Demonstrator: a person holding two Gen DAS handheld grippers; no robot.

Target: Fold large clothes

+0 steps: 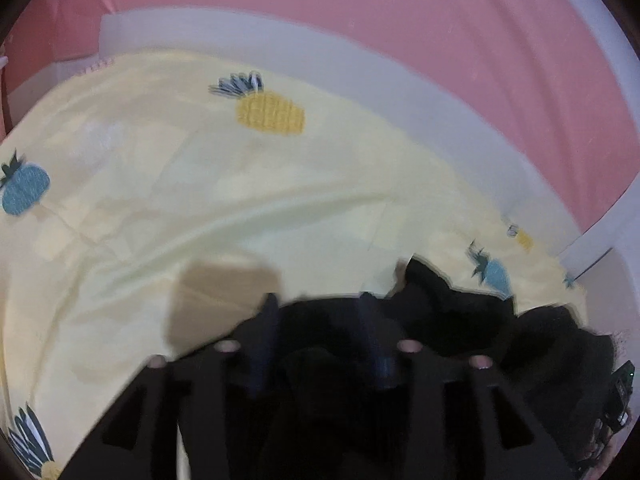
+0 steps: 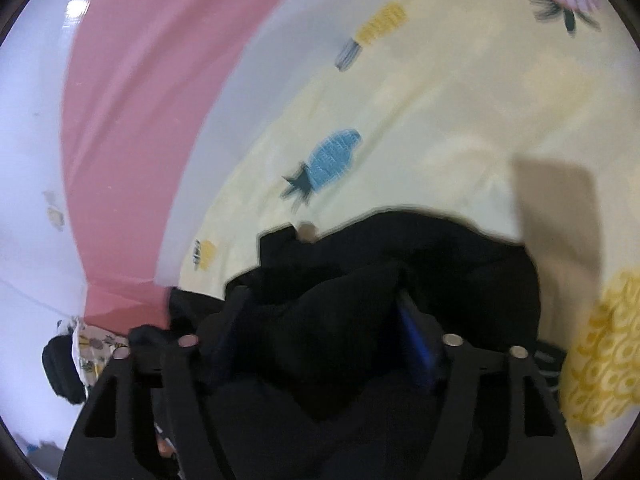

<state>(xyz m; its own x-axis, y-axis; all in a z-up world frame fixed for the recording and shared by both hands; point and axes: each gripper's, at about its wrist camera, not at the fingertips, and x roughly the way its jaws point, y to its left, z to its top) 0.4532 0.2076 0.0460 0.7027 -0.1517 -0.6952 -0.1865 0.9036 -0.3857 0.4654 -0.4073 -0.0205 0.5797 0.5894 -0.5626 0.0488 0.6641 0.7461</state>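
Note:
A black garment [image 1: 452, 304] lies bunched on a pale yellow pineapple-print sheet [image 1: 200, 184]. My left gripper [image 1: 320, 312] sits at the garment's left edge with black cloth between its fingers; the frame is blurred, so its hold is unclear. In the right wrist view the same black garment [image 2: 440, 256] is heaped up. My right gripper [image 2: 320, 300] has a thick fold of it filling the gap between its fingers, which look closed on it.
The yellow sheet [image 2: 460, 92] covers a bed with a white band [image 1: 400, 88] and pink cover [image 1: 360, 8] beyond. A tan tag or patch [image 1: 224, 300] lies by the left gripper. White floor [image 2: 28, 160] and a dark bag [image 2: 60, 368] lie past the bed edge.

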